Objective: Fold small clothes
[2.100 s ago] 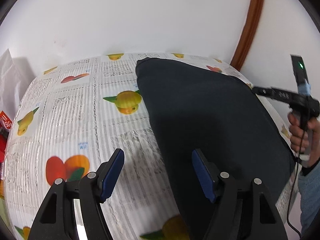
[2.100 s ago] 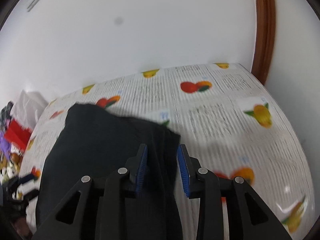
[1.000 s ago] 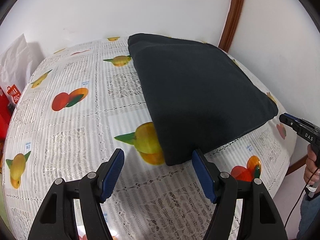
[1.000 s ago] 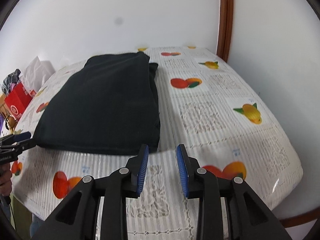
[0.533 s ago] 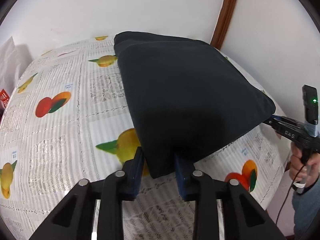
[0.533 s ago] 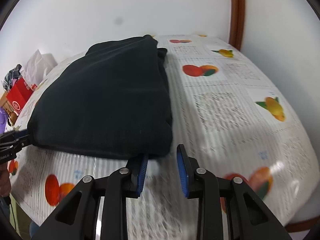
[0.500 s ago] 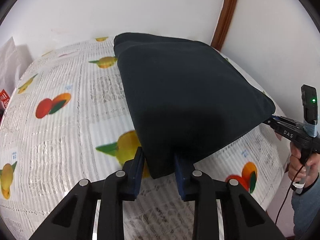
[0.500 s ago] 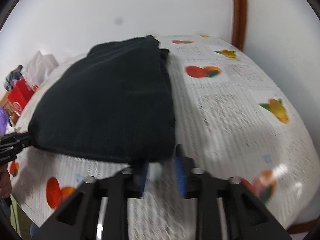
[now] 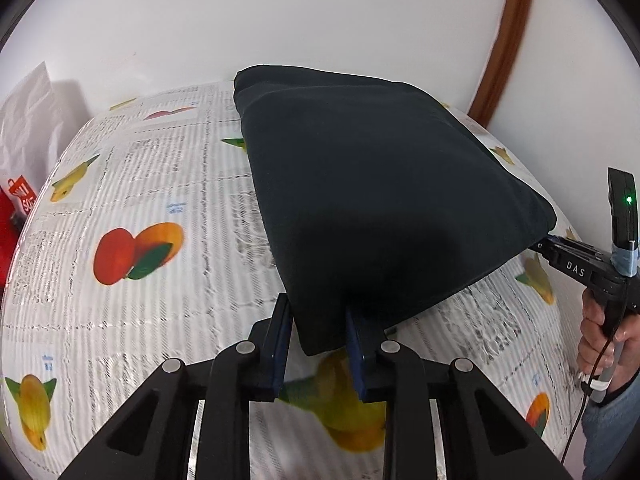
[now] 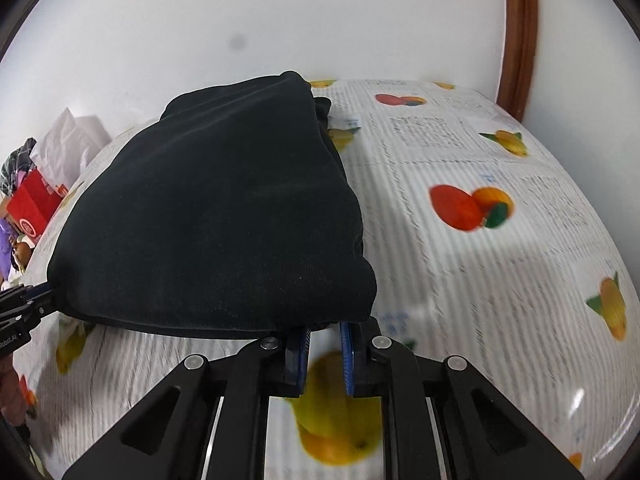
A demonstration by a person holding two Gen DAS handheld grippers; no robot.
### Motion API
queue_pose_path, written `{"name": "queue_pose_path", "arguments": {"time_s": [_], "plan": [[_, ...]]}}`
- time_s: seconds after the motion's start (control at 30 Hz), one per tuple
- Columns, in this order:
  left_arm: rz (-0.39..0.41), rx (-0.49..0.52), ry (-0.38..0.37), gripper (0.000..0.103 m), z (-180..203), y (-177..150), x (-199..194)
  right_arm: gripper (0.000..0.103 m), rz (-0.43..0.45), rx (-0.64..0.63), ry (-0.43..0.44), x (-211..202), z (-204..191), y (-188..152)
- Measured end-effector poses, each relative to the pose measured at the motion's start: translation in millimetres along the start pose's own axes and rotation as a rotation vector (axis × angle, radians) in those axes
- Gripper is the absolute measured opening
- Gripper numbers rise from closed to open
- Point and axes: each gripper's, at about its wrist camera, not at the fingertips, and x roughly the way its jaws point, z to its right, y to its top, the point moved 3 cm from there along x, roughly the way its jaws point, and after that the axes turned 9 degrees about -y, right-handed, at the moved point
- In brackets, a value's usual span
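The garment (image 9: 380, 208) is showing solid black. The bench (image 9: 160, 184) cover is displaying white lace-print stripes with red, orange and yellow fruit motifs bearing green leaves. Both tools, the left tool (image 9: 318, 340) and the right tool (image 10: 324, 354), are showing black frames with blue pads (image 9: 280, 344).

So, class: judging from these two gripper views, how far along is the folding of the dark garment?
Done: the dark garment is already doubled over on the fruit-print tablecloth. In hand: the left gripper and the right gripper each pinch a near corner. Left: carrying that edge over for the next fold.
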Motion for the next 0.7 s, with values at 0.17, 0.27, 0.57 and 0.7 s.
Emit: {"name": "queue_pose_path", "arguments": {"time_s": [0.17,0.27,0.57,0.7], "plan": [[-0.001,-0.012,-0.003,0.026,-2.9,-0.8,-0.4,0.016,-0.013,-0.002,-0.007,-0.6,-5.1,3.0],[0.001,-0.023,0.002,0.026,-2.0,-3.3,-4.6,0.016,-0.022,-0.003,0.000,-6.5,-3.0,0.1],[0.088,-0.044,0.045,0.047,26.7,-7.7,-62.8,0.022,0.057,0.015,0.038,-75.9,4.4,-1.8],[0.143,-0.030,0.069,0.060,48.7,-8.0,-96.8,0.046,0.112,0.024,0.028,-117.5,1.8,2.1]]}}
